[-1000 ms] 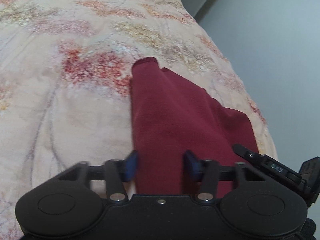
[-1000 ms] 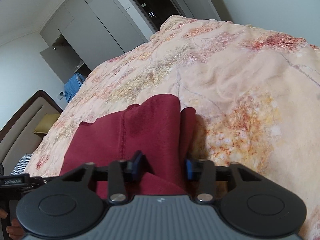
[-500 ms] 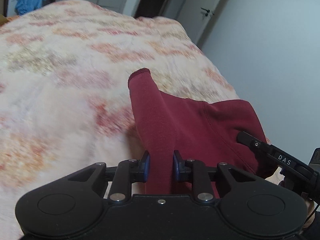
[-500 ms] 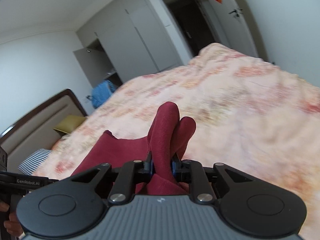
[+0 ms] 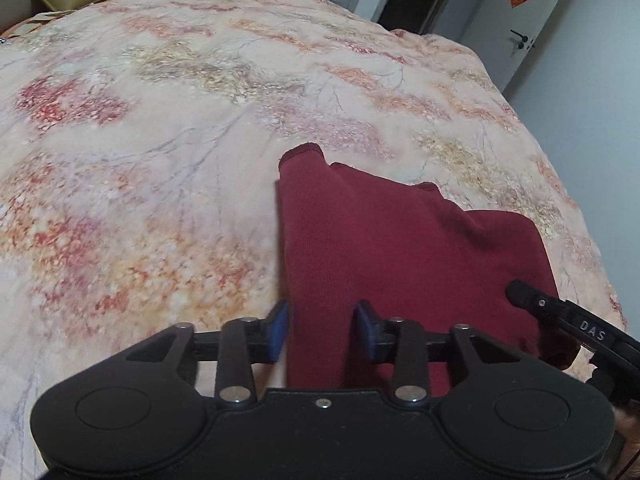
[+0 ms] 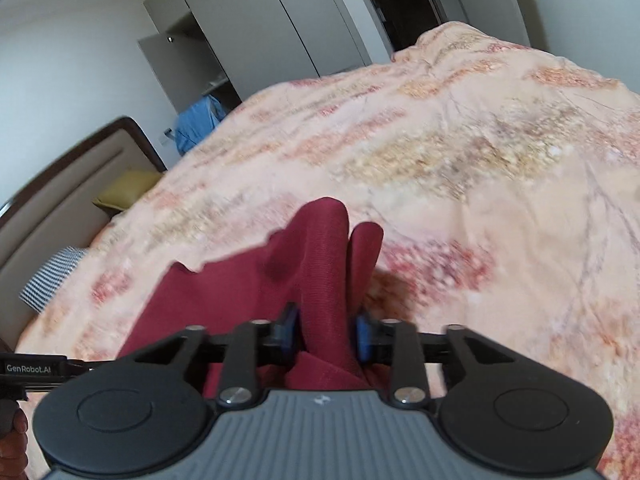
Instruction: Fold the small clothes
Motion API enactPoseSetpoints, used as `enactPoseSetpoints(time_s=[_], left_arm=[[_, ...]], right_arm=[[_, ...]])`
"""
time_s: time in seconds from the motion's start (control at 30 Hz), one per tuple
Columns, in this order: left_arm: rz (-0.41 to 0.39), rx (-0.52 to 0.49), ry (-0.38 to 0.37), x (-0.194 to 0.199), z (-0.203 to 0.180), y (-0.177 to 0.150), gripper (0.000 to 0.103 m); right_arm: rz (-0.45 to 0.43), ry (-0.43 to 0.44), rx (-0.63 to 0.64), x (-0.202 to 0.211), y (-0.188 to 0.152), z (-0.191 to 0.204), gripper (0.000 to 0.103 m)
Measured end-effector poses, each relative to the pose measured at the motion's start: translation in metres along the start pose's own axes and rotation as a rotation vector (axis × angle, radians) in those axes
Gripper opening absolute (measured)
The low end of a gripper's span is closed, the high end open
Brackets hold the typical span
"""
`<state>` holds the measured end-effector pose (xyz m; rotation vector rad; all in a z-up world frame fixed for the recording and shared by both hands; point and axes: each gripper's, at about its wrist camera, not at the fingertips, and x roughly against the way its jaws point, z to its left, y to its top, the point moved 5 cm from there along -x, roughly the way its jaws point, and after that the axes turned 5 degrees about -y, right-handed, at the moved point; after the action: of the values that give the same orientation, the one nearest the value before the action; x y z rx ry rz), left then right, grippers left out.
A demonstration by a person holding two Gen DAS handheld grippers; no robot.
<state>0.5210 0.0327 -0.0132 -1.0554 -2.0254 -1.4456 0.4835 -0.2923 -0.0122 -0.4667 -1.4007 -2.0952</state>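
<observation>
A dark red knit garment [image 5: 384,248] lies folded on the floral bedspread [image 5: 160,140]. In the left wrist view its near edge runs between the blue pads of my left gripper [image 5: 323,332], whose jaws stand apart, open. In the right wrist view the same garment [image 6: 280,280] bunches up in two folds between the pads of my right gripper [image 6: 325,338], also open. The right gripper's side shows in the left wrist view [image 5: 576,324], at the garment's right edge.
The bed's right edge [image 5: 580,216] drops off toward a white wall. A headboard [image 6: 60,200], a yellow pillow [image 6: 124,194] and a striped pillow [image 6: 52,276] lie at the far left. Wardrobes and a blue cloth [image 6: 198,122] stand beyond the bed.
Both grippers were shut on the red garment and holding it lifted half a second ago. Now both have opened and the garment rests lower on the bedspread.
</observation>
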Motion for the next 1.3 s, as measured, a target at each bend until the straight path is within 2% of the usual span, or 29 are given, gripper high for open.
enactPoseSetpoints(time_s=[0.07, 0.2, 0.27, 0.3, 0.4, 0.53, 0.63, 0.7, 0.83, 1.0, 1.13, 1.3], left_arm=[[-0.015, 0.000, 0.006, 0.006, -0.001, 0.000, 0.072], [-0.074, -0.040, 0.035, 0.032, -0.011, -0.001, 0.079], [-0.130, -0.060, 0.043, 0.054, -0.018, -0.003, 0.091], [-0.159, -0.071, 0.051, 0.065, -0.022, -0.004, 0.094], [-0.239, -0.120, 0.071, 0.102, -0.034, -0.013, 0.100], [-0.341, -0.181, 0.090, 0.153, -0.046, -0.039, 0.102], [-0.418, -0.209, 0.106, 0.186, -0.050, -0.071, 0.102], [-0.442, -0.234, 0.130, 0.201, -0.051, -0.095, 0.102], [-0.430, -0.274, 0.181, 0.214, -0.046, -0.147, 0.102], [-0.397, -0.293, 0.225, 0.215, -0.037, -0.187, 0.102], [-0.384, -0.315, 0.219, 0.216, -0.035, -0.204, 0.102], [-0.361, -0.285, 0.205, 0.213, -0.032, -0.210, 0.102]], right_arm=[[-0.003, -0.003, 0.021, 0.007, -0.004, -0.002, 0.052], [-0.046, -0.020, 0.059, 0.032, -0.002, 0.001, 0.077], [-0.086, -0.026, 0.081, 0.052, -0.001, 0.005, 0.087], [-0.110, -0.030, 0.094, 0.064, -0.002, 0.008, 0.093], [-0.181, -0.034, 0.132, 0.100, -0.003, 0.017, 0.102], [-0.265, -0.047, 0.169, 0.154, -0.014, 0.028, 0.103], [-0.316, -0.063, 0.181, 0.192, -0.032, 0.034, 0.103], [-0.338, -0.067, 0.189, 0.215, -0.051, 0.037, 0.103], [-0.337, -0.087, 0.210, 0.246, -0.095, 0.040, 0.103], [-0.301, -0.125, 0.278, 0.261, -0.143, 0.044, 0.103], [-0.291, -0.143, 0.286, 0.263, -0.158, 0.046, 0.103], [-0.291, -0.144, 0.280, 0.264, -0.159, 0.047, 0.103]])
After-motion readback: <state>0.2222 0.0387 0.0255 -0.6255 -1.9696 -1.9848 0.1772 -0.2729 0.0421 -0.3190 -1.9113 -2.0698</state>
